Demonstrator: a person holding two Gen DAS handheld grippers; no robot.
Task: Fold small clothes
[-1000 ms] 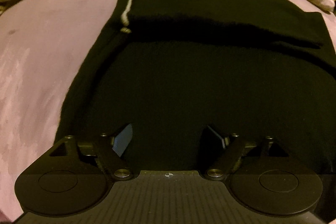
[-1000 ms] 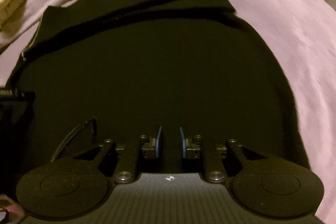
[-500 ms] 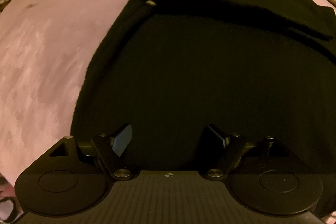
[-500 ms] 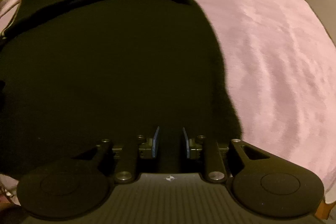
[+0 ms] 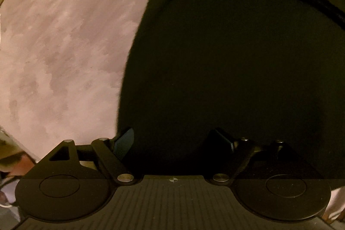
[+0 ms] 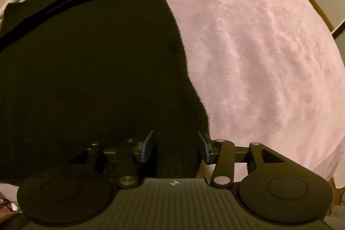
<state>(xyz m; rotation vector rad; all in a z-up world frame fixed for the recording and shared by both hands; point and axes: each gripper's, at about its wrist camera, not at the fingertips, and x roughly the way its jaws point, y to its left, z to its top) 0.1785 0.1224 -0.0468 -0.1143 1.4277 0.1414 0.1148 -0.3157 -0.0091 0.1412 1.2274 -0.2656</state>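
Both opening, left gripper [image 5: 172, 141] and right gripper [image 6: 175, 146] seemingly overhang black garment [image 6: 90, 70].

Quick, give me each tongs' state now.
Left tongs: open, holding nothing, over the black garment.
Right tongs: opening, garment edge between them, not gripped.

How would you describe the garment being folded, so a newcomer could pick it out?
A pale pink blanket covers the bed. On it lies the black garment, spread flat with its far part folded over. It is the only dark item there.
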